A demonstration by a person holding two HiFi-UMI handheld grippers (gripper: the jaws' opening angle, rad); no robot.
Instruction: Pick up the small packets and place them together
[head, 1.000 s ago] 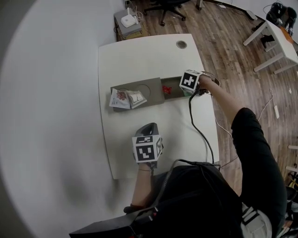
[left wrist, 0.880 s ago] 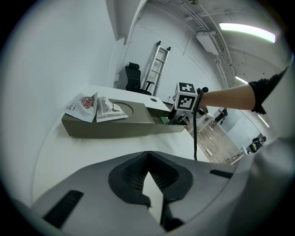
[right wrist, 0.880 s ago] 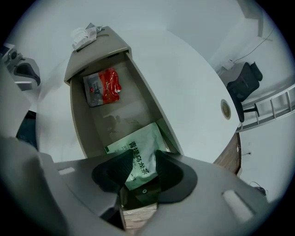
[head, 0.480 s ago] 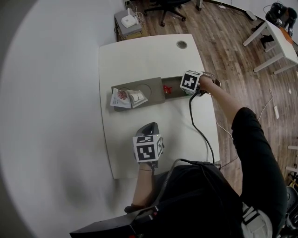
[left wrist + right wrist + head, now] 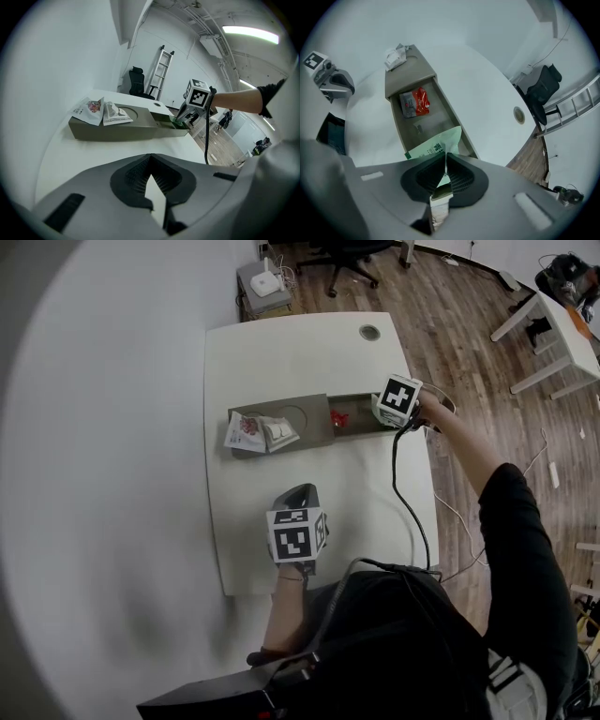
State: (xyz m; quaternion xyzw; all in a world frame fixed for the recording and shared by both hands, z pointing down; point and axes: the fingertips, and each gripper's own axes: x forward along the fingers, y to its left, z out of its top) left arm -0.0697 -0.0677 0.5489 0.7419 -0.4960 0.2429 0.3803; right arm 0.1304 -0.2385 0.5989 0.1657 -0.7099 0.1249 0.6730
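The right gripper (image 5: 445,157) is closing its jaws on a pale green foil packet (image 5: 433,147), and the pads already pinch its lower edge. The packet stands at the near end of the open trough of a long olive-grey box (image 5: 309,423). Further along that trough lies a red-and-white packet (image 5: 415,102), untouched. At the box's opposite end, on its closed lid, two white packets (image 5: 258,432) lie overlapping, likely the gathering spot. The left gripper (image 5: 149,159) waits over the white tabletop (image 5: 281,352) well short of the box, jaws together and empty. By my reckoning two packets are placed and two remain.
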